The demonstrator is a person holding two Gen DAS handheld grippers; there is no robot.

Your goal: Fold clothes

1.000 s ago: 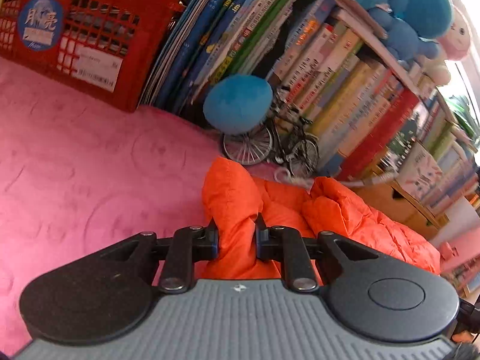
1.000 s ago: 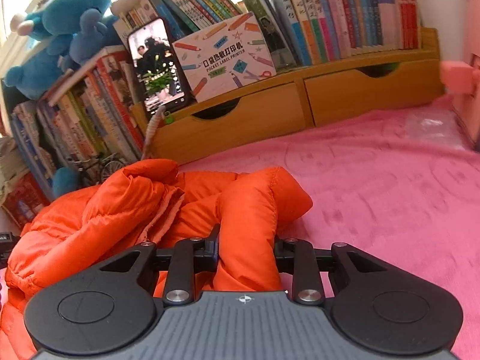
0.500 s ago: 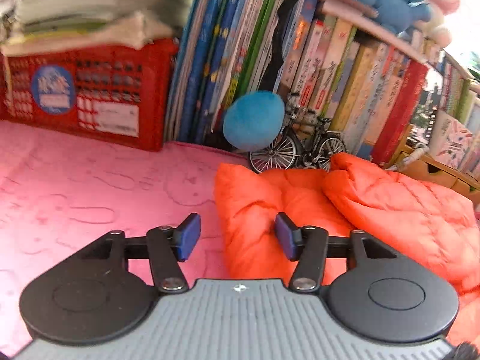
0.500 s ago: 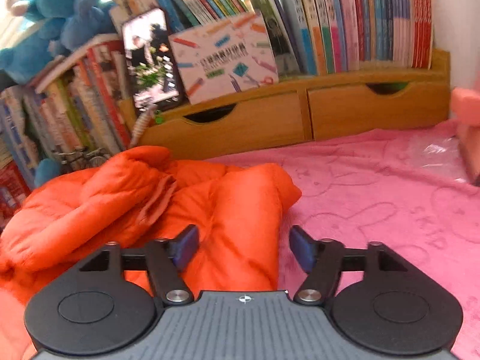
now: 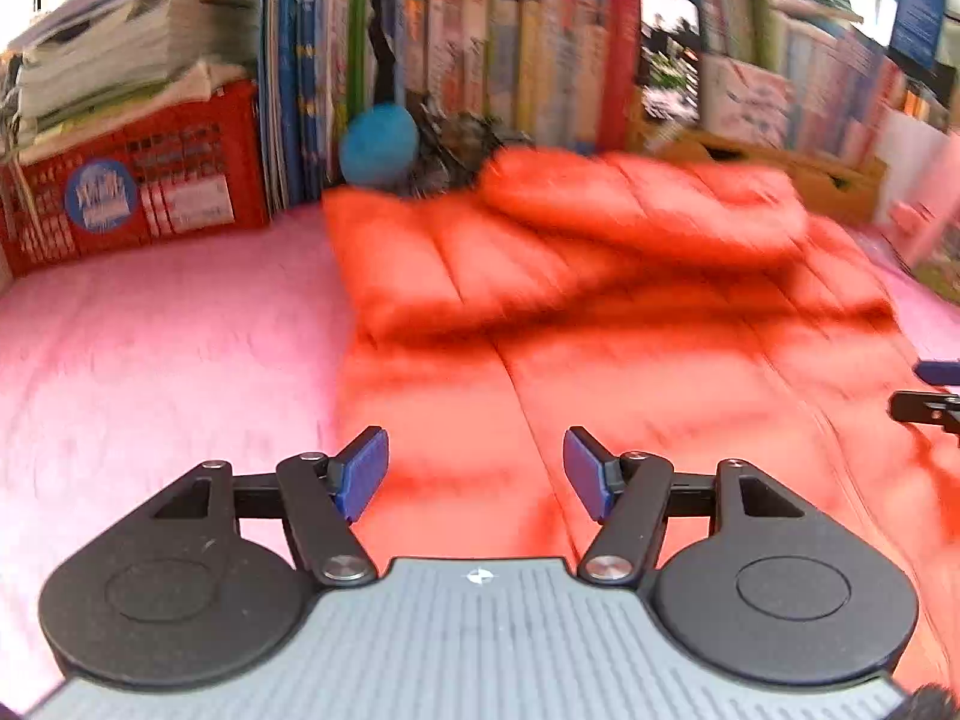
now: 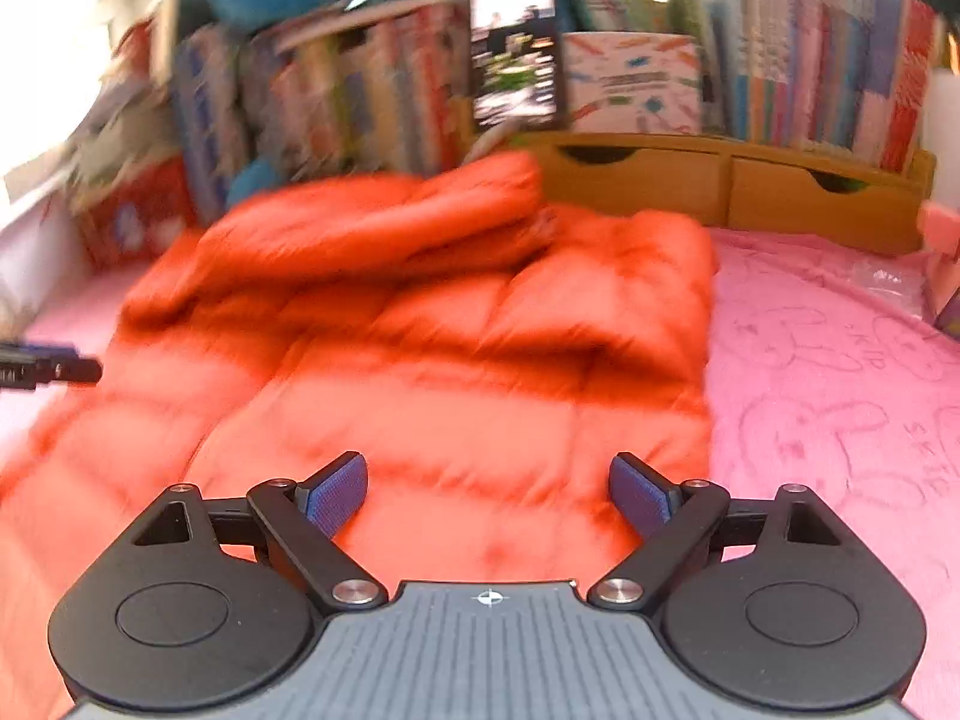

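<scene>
Blue ribbed pads [image 5: 362, 473] line the black fingers of the left gripper [image 5: 476, 474], which are spread wide with nothing between them; the right gripper [image 6: 487, 495] likewise stands open and empty, its pads [image 6: 336, 495] woven-looking. Both hover over an orange jacket [image 5: 540, 324], puffy and quilted in channels, its sleeves folded across the upper body into a thick roll at 12 o'clock. It lies on a pink blanket [image 5: 150, 330], fleecy and embossed with rabbit outlines and letters.

In the left view, a red lattice crate [image 5: 138, 192] topped with stacked papers sits at 10 o'clock, a blue ball [image 5: 378, 147] at 11, and upright books [image 5: 510, 60] run along the back. In the right view, a phone [image 6: 517, 54] stands at 12 o'clock above wooden drawers [image 6: 720, 192] with scooped pulls. Both views are motion-blurred.
</scene>
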